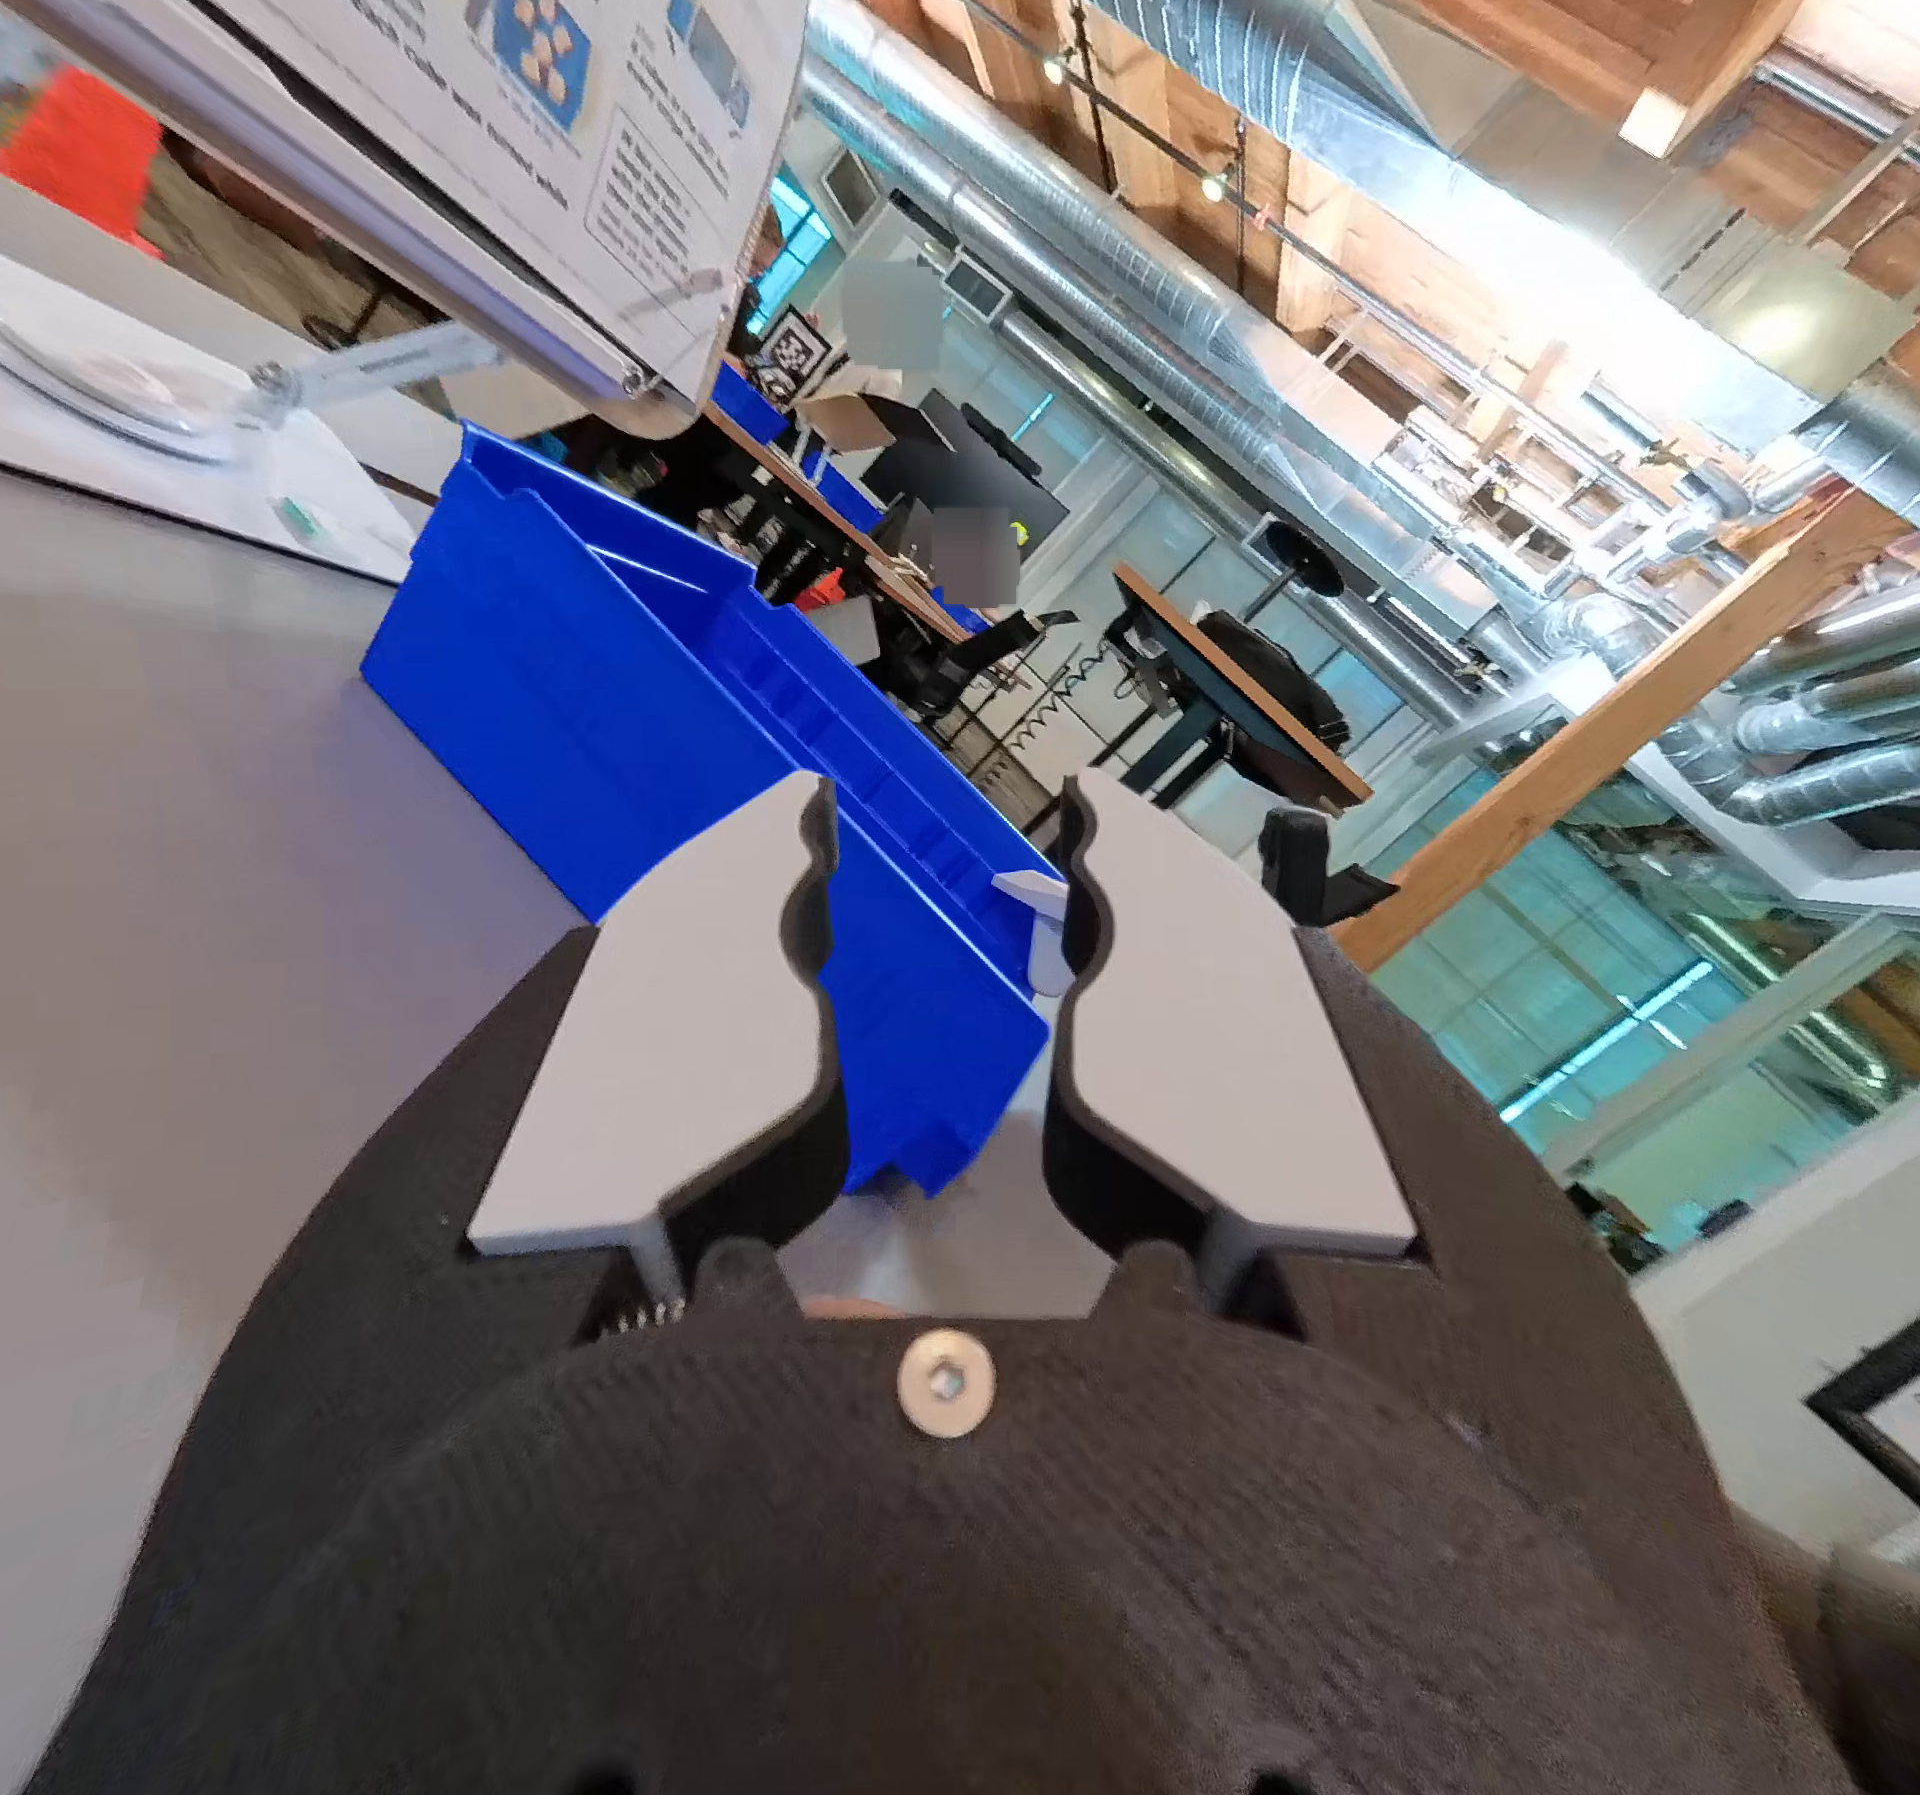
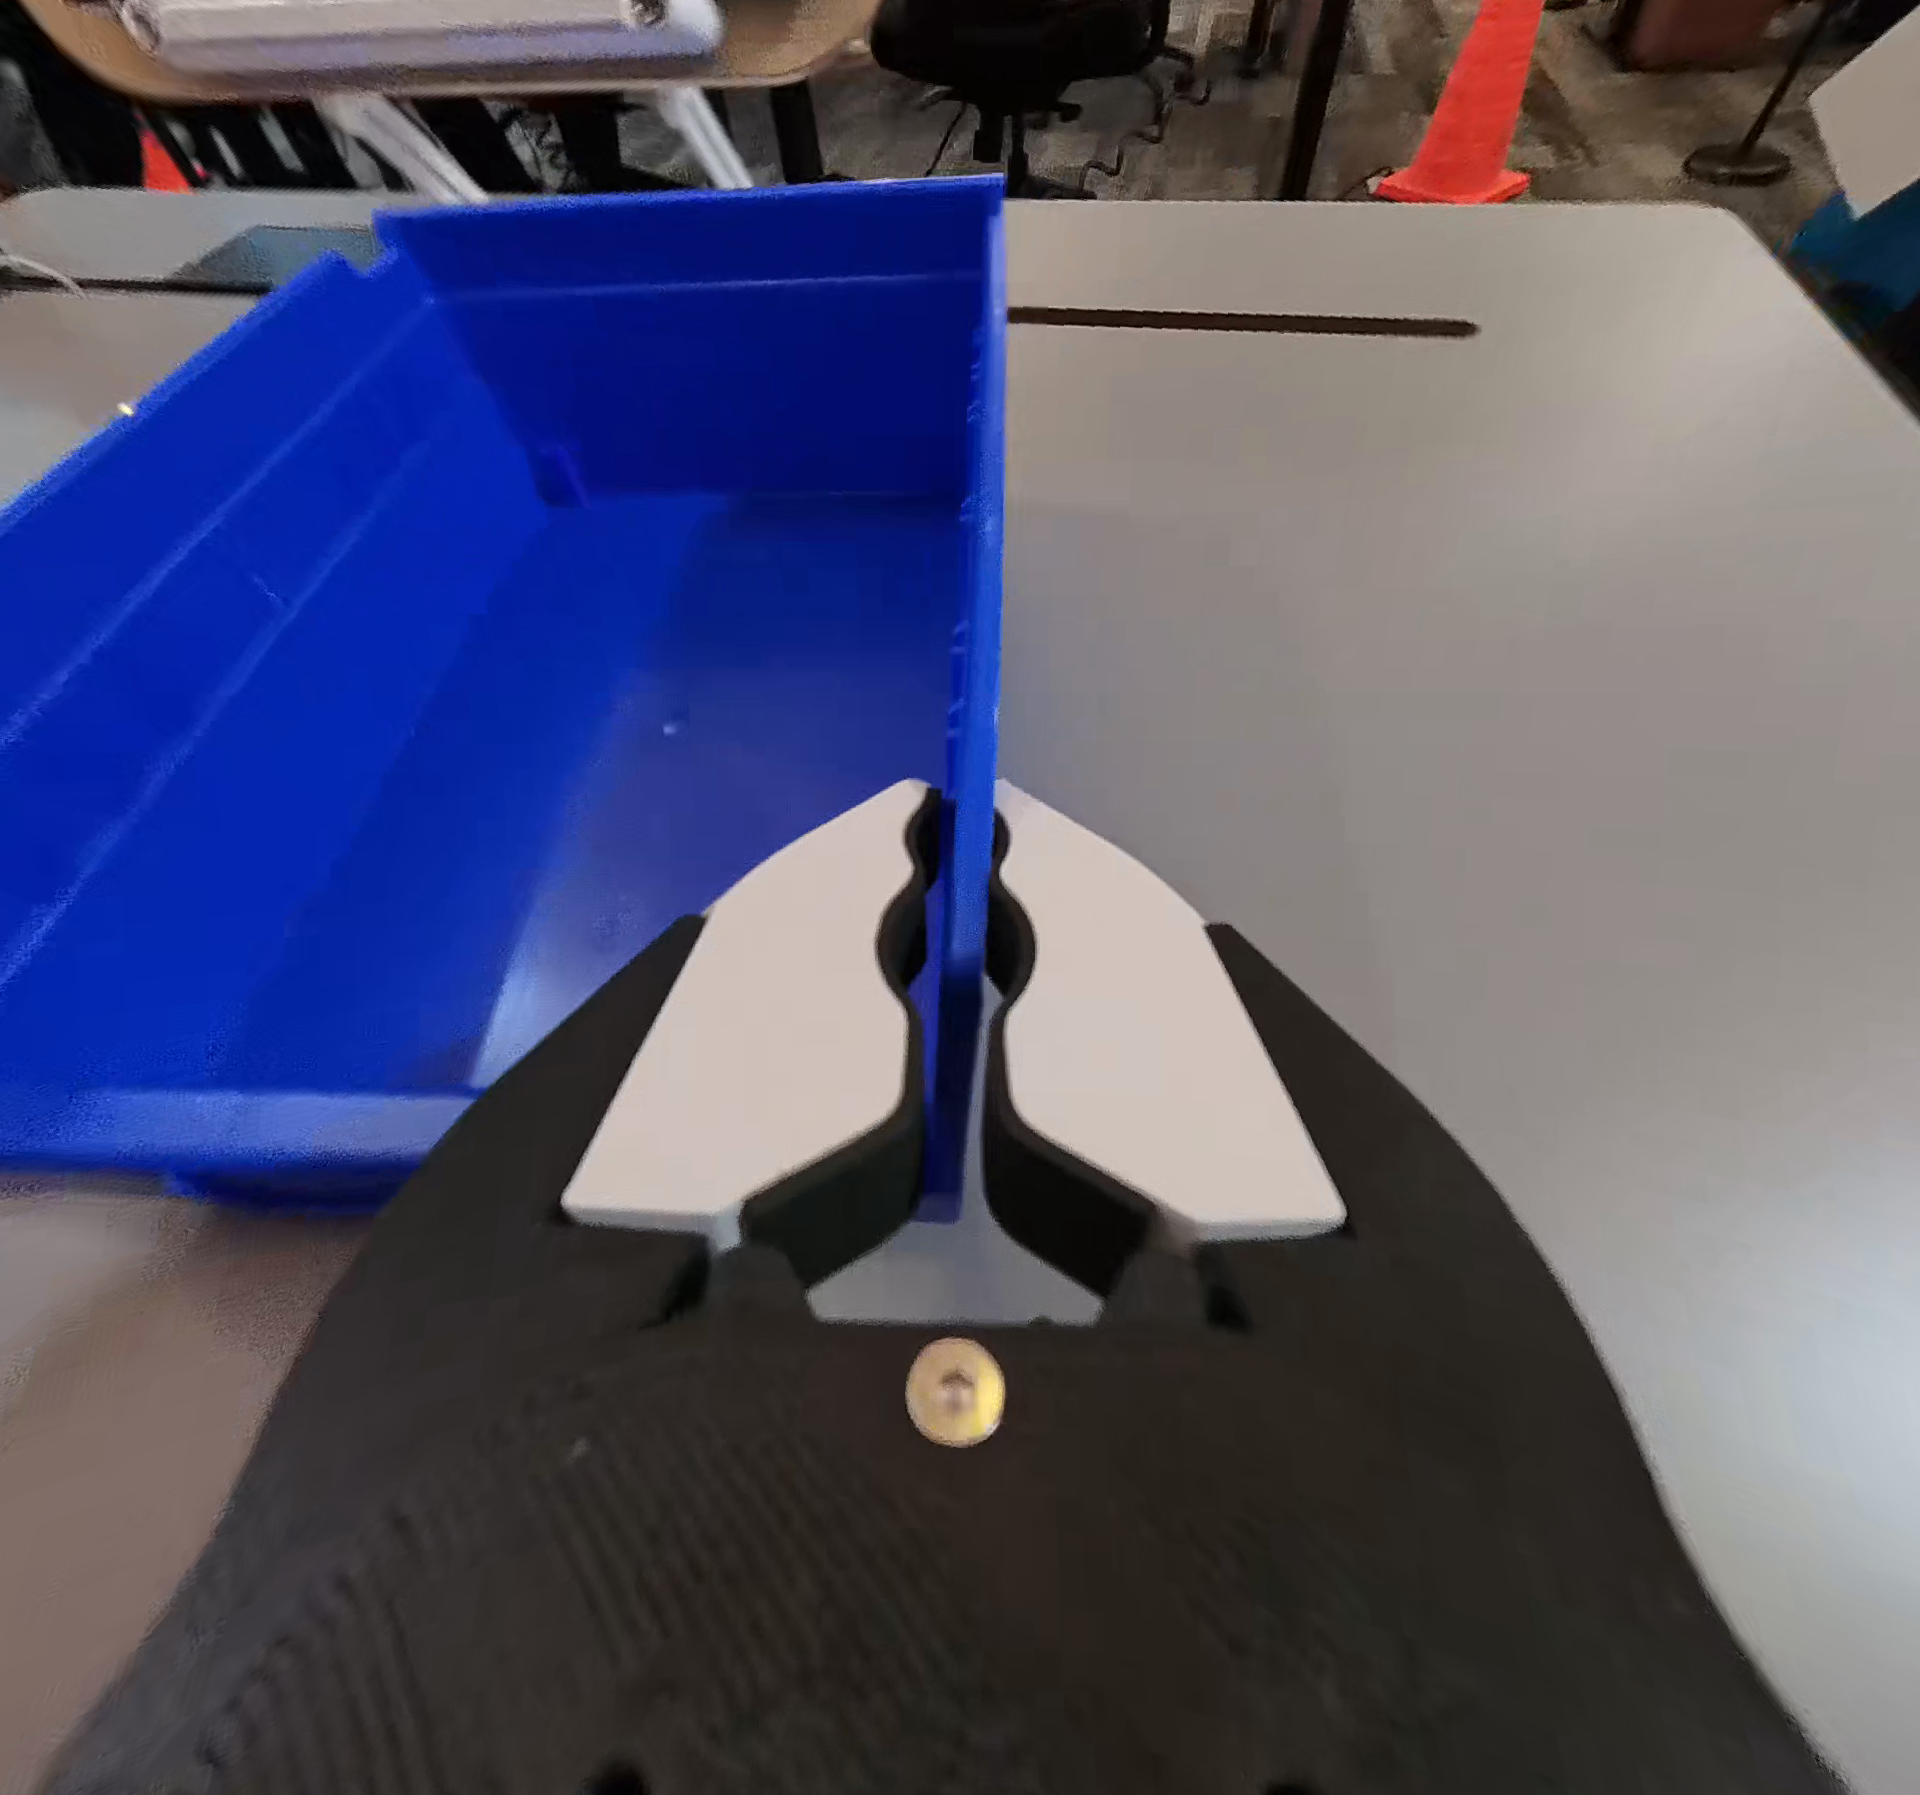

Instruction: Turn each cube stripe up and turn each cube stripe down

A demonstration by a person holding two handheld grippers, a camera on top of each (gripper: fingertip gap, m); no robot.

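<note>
Left wrist view. At upper left hangs a white instruction board above the grey surface. At centre lies the blue bin, tilted in the frame because the camera is rolled. The left tool occupies the lower centre, its fingers spread with a clear gap, holding nothing; through the gap show the bin's near corner and a pale fingertip of the other tool. To the right are ducts and beams of the ceiling.

Right wrist view. The blue bin fills the left half; the part of its interior in view holds no cubes. At lower centre the right tool is pressed onto the bin's right side wall, one finger inside and one outside, pinching the wall. To the right the grey surface carries a dark slot, and an orange cone stands on the floor at upper right.

No striped cube is visible in either view, so their position cannot be told. The step in hand appears to be handling of the bin, not cube turning. The next move probably calls for a steady hold on the thin wall to shift or set the bin, then release.
</note>
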